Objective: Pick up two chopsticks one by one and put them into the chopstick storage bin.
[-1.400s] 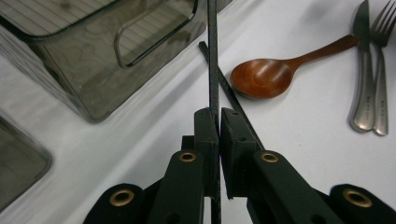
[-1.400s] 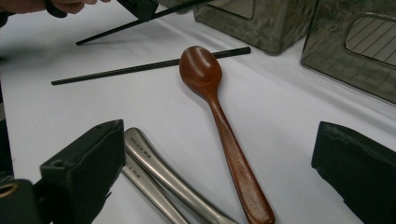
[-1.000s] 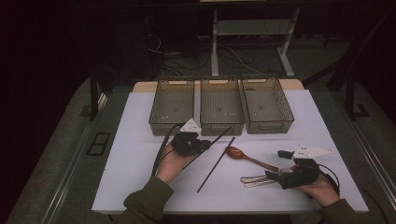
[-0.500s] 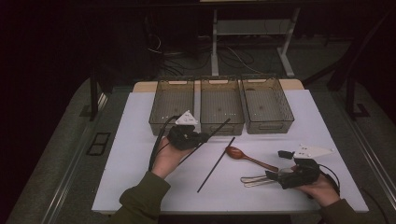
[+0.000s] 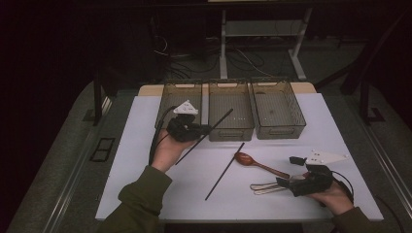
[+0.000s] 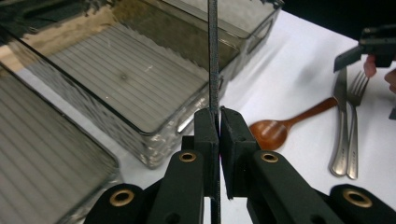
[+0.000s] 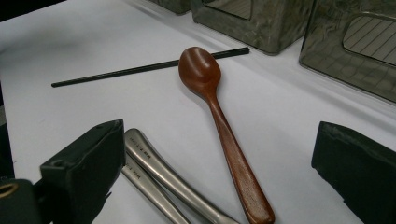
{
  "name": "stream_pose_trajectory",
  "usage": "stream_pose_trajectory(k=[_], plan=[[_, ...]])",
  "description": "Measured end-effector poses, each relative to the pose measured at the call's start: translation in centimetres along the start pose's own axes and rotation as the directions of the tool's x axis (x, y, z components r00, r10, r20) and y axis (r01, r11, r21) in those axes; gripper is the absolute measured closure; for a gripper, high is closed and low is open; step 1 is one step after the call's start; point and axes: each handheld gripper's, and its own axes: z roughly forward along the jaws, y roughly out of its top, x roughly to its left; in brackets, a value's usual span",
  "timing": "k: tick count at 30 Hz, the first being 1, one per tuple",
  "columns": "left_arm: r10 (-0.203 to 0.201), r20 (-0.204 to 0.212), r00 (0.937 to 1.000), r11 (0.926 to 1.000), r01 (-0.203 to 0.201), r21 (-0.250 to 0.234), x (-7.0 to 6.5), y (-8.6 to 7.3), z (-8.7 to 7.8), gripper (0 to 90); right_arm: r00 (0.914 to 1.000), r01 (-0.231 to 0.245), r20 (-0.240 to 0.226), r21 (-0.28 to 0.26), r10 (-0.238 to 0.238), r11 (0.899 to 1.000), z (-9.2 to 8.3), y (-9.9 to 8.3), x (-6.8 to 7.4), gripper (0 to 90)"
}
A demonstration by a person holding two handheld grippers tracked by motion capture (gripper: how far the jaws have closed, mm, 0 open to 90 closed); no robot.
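Observation:
My left gripper (image 5: 197,130) hangs in front of the left bin (image 5: 182,83), shut on a black chopstick (image 5: 216,124) that slants up over the middle bin (image 5: 231,134). In the left gripper view the jaws pinch that chopstick (image 6: 213,70) between their pads. A second black chopstick (image 5: 225,171) lies on the white table (image 5: 141,165). Right of it lie a wooden spoon (image 5: 257,163), then a metal fork and knife (image 5: 265,187). My right gripper (image 5: 290,171) stands open at the front right, its jaws either side of the spoon's handle (image 7: 233,158) and the metal handles (image 7: 159,172).
Three clear grey bins stand in a row at the back of the table, the right bin (image 5: 279,132) nearest the spoon. All three look empty. Dark floor, cables and a stand lie beyond the table's far edge.
My left gripper has risen and moved toward the bins with the chopstick in it. The right gripper, the spoon, the cutlery and the other chopstick have stayed put.

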Motion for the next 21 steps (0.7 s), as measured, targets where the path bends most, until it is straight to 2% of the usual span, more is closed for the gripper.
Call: stream_pose_trajectory(k=[16,21], plan=[[-0.031,-0.066,0.9973,0.9994,0.03,-0.016,3.2,1.5,-1.2,84.8,1.0,-0.008,0.002,0.0,0.008,1.0,-0.1,0.0,0.0,2.4],[-0.028,-0.087,0.9958,0.9995,0.027,-0.019,4.1,2.2,-1.3,84.8,0.9999,-0.011,0.003,-0.003,0.011,1.0,-0.2,0.0,0.0,2.4]])
